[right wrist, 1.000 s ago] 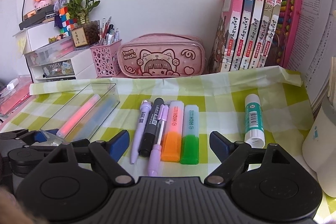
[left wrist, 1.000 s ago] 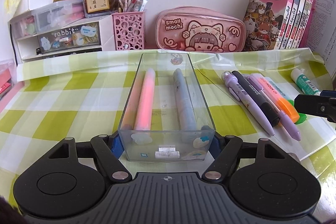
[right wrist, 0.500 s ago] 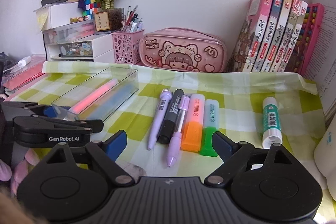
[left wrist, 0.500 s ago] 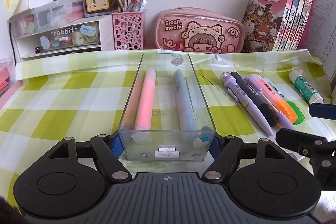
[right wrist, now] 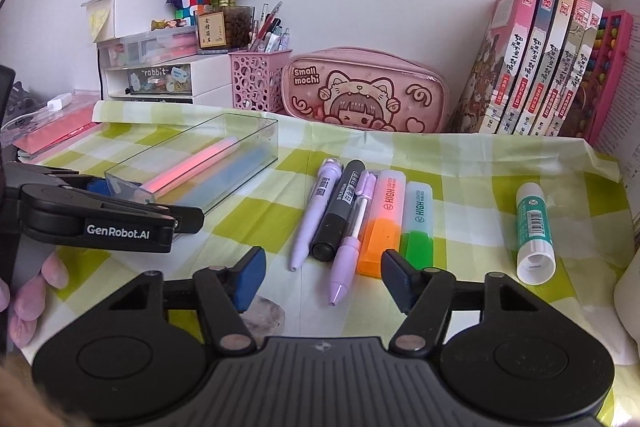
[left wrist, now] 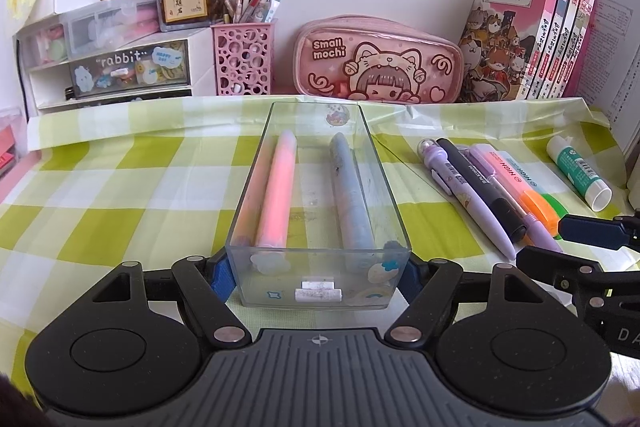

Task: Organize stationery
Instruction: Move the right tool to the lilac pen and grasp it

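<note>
Left gripper [left wrist: 319, 273] clamps clear tray [left wrist: 376, 163], long axis toward frame top; right gripper [right wrist: 323, 277] spread before pens [right wrist: 344, 215], lower centre.

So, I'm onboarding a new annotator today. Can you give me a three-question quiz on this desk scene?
1. True or false: the left gripper is shut on the near end of the clear tray.
2. How many items already lie inside the tray?
A) one
B) two
C) four
3. Fill in: the right gripper is open, its fingers on either side of the tip of the ____.

Key:
1. True.
2. B: a pink pen and a grey pen.
3. Lilac mechanical pencil, lying in the row between the black marker and the orange highlighter.
</note>
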